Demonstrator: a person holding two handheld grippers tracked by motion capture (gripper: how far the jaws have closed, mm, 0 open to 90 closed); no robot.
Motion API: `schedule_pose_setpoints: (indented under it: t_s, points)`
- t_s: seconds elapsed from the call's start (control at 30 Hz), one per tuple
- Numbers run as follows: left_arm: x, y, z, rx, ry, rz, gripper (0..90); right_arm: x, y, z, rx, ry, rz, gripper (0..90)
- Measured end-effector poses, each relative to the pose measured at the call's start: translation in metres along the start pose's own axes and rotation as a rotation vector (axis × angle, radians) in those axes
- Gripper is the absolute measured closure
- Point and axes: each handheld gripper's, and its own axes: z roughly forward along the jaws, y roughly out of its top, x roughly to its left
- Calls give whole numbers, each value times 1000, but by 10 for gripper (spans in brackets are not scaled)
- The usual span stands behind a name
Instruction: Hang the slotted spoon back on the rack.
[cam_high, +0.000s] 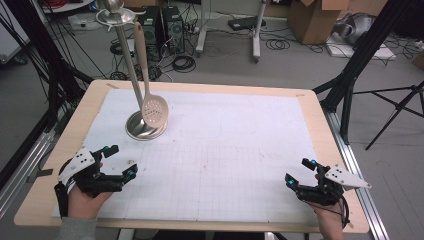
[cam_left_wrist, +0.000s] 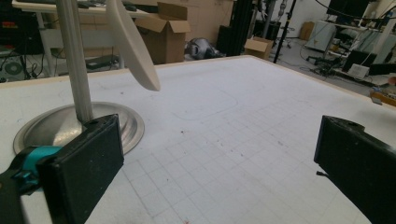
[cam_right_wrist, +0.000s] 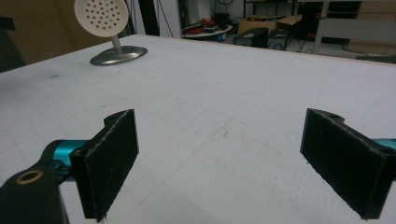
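A metal utensil stand (cam_high: 145, 126) with a round base and a tall pole rises at the back left of the white mat. A cream slotted spoon (cam_high: 154, 110) hangs from its top hook, the perforated bowl just above the base. My left gripper (cam_high: 121, 160) rests at the front left, open and empty, facing the stand (cam_left_wrist: 77, 126) and the spoon (cam_left_wrist: 133, 46). At the front right my right gripper (cam_high: 299, 171) is open with nothing between its jaws. From it, the spoon's bowl (cam_right_wrist: 101, 17) and the stand's base (cam_right_wrist: 118, 55) appear far off.
A white gridded mat (cam_high: 210, 150) covers the wooden table (cam_high: 65, 150). Tripod legs, cables, computer cases and cardboard boxes stand on the floor beyond the table's far edge.
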Motion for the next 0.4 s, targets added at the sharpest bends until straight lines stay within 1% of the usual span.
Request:
schedule_pose_setpoints:
  t_s: [0.1,0.17,0.33,0.4]
  points:
    - [0,-2,0,2,7,-3,18,-2,-5,-2,6,-11,0,107]
    - [1,-3,1,7,9,1,18,-4,-6,-4,12,-15,10,107]
    - [1,-4,1,7,16,-2,18,-4,-5,-5,-8,-18,21,107]
    - [2,-4,1,6,18,2,18,-2,-3,-4,-8,-13,12,107]
